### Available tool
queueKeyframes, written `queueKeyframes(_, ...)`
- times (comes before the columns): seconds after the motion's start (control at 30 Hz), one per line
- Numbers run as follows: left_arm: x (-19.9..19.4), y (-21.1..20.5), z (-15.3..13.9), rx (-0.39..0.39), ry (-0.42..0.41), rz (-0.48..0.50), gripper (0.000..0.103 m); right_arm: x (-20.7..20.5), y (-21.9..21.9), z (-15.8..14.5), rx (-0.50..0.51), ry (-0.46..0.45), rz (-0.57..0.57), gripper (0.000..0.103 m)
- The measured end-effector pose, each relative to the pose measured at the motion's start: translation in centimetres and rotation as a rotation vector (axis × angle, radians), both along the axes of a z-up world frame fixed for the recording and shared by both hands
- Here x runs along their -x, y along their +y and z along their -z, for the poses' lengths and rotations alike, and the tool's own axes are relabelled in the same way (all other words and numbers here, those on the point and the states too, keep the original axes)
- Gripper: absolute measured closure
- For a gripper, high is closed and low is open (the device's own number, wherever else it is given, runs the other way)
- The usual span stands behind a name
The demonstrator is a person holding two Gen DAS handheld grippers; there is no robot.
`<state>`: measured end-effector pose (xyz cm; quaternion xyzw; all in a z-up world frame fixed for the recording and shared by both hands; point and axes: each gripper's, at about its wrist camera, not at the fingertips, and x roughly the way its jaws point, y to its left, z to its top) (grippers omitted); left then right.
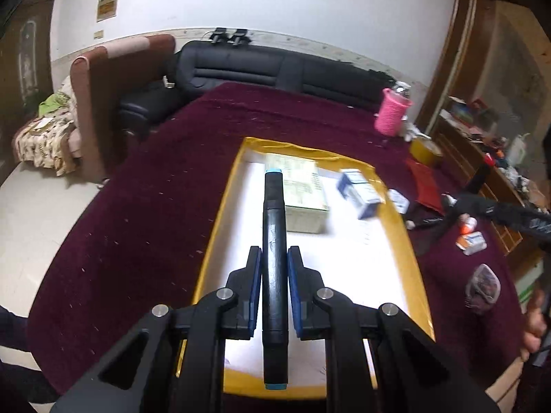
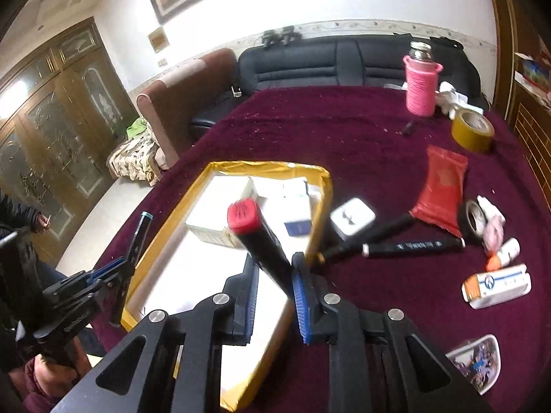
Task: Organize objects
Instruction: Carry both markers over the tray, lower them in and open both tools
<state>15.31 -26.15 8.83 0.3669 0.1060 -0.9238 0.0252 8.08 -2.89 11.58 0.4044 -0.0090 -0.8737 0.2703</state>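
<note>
Lettering on the loose black marker (image 2: 413,246) stays unreadable.

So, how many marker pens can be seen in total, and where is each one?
4. One blue-capped marker in the left gripper, one red-capped marker in the right gripper, two markers lying on the cloth right of the box. Others may be hidden.

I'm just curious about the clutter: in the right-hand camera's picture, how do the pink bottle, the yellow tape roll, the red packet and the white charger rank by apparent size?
Largest to smallest as they look:
1. red packet
2. pink bottle
3. yellow tape roll and white charger: too alike to rank.
The top two are close, and fisheye distortion and differing distance make true sizes unsure.
</note>
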Motion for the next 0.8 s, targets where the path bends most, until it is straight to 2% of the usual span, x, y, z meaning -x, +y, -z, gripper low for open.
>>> queueKeyframes(0.07, 0.8, -0.8, 0.3, 0.001, -0.013, -0.007, 0.089, 0.5, -0.7, -0.5, 0.011, -0.004, -0.021, 0.085)
queueKeyframes(0.17, 2.9, -1.7, 0.9, 0.0, -0.05, -0.014, 0.089, 0.9, -2.6, -0.7, -0.024, 0.008, -0.045, 0.085)
queueKeyframes(0.33, 6.7, -1.6, 2.2, 0.006, -0.123, -0.001, 0.089, 4.3, -6.7, 3.2, -0.104, -0.089, -0.07, 0.085)
queueKeyframes(0.43, 8.2, -1.5, 2.7, 0.023, -0.16, 0.008, 0.089, 6.5, -8.0, 4.9, -0.112, -0.137, -0.062, 0.086)
queueKeyframes(0.8, 13.0, -1.9, 4.0, 0.045, -0.242, -0.006, 0.089, 12.0, -10.9, 8.0, -0.122, -0.232, -0.025, 0.086)
